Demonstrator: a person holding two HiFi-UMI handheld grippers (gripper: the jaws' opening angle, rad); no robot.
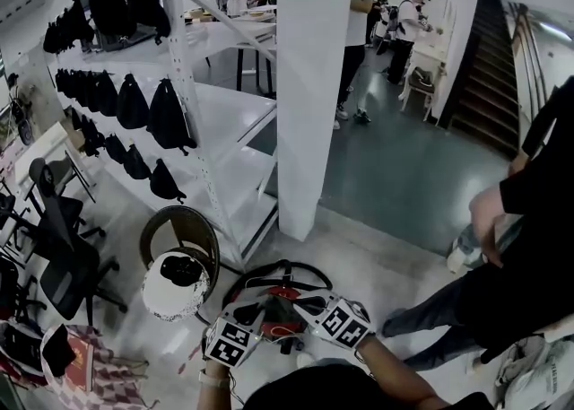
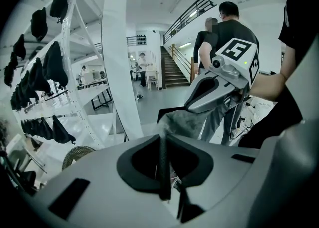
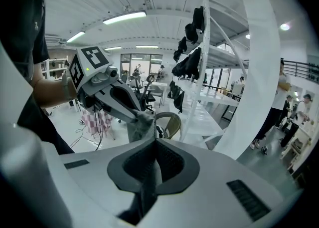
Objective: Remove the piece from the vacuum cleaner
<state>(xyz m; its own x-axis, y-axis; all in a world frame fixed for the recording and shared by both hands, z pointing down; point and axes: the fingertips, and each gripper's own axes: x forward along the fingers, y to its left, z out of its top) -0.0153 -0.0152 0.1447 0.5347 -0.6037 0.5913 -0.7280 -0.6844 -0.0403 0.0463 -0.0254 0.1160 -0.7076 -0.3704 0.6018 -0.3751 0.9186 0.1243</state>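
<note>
Left gripper [image 2: 163, 137] jaws closed on grey piece [image 2: 185, 121]. Right gripper [image 3: 151, 142] jaws closed on its other end. Piece held in air between both, over vacuum [image 1: 280, 294] on floor [image 1: 377, 260]. Whether still attached: cannot tell. Risks: opposed pulls tear piece; thin edge pinch slips, piece drops; vacuum drags if attached.

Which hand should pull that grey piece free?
Probably right: both are shut on the grey piece, but it runs deeper through the jaws of the right gripper; the left gripper pinches a thin edge.
</note>
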